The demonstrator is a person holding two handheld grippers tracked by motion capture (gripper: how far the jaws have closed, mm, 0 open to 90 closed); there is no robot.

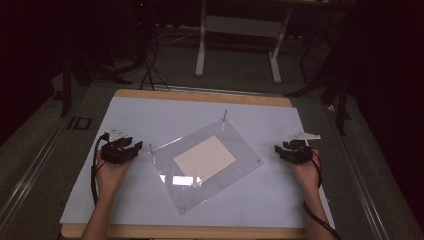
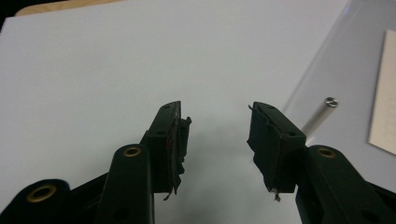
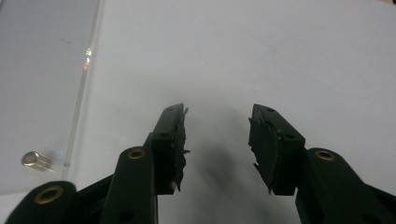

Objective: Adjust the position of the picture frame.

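My left tongs (image 1: 121, 148) rest open and empty just left of the clear plate (image 1: 239, 142), which lies slantwise mid-worktop (image 1: 90, 195); its near post (image 2: 319, 114) stands closest. My right tongs (image 1: 294, 150) gape empty beyond its right corner.

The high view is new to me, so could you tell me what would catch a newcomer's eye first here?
A clear acrylic plate lies askew at the middle of the white board, with a cream sheet at its centre and thin metal posts standing at two corners. The left gripper and right gripper rest open on either side of it, each apart from the plate.
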